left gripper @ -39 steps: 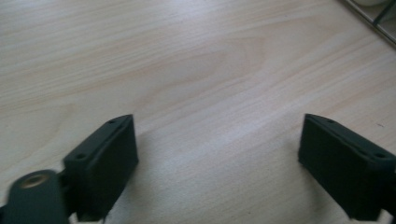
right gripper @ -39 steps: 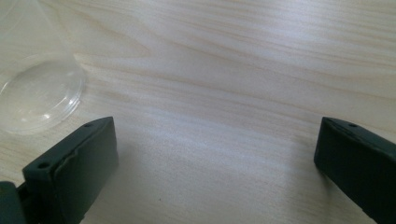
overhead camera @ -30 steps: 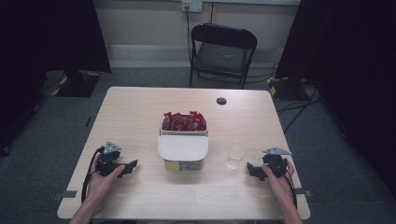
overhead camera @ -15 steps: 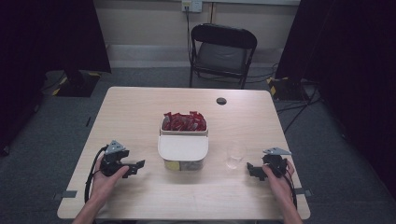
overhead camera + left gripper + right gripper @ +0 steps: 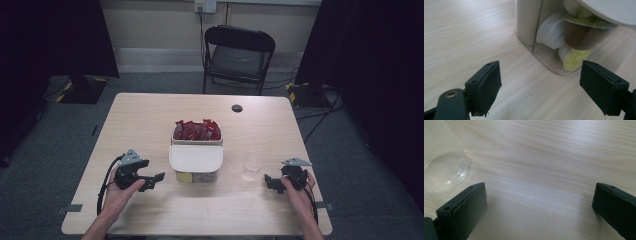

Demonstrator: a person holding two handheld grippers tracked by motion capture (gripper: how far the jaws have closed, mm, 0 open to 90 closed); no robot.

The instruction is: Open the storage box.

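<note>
A clear two-part container [image 5: 196, 160] stands mid-table. Its far compartment holds red packets [image 5: 197, 130]; a white lid [image 5: 195, 157] covers the near one. In the left gripper view the container wall [image 5: 544, 37] shows small creamer cups [image 5: 574, 57] inside. My left gripper [image 5: 152, 181] is open just left of the container, jaws wide with nothing between them [image 5: 544, 92]. A clear plastic cup [image 5: 251, 166] stands right of the container; its base [image 5: 444, 171] lies left of my right gripper [image 5: 539, 207]. The right gripper [image 5: 269, 181] is open over bare wood, right of the cup.
A small black disc [image 5: 237, 108] lies near the table's far edge [image 5: 200, 95]. A black folding chair [image 5: 239, 55] stands beyond the table. Dark curtains flank the room on both sides.
My left gripper has slid right, closer to the container. The right gripper has held still.
</note>
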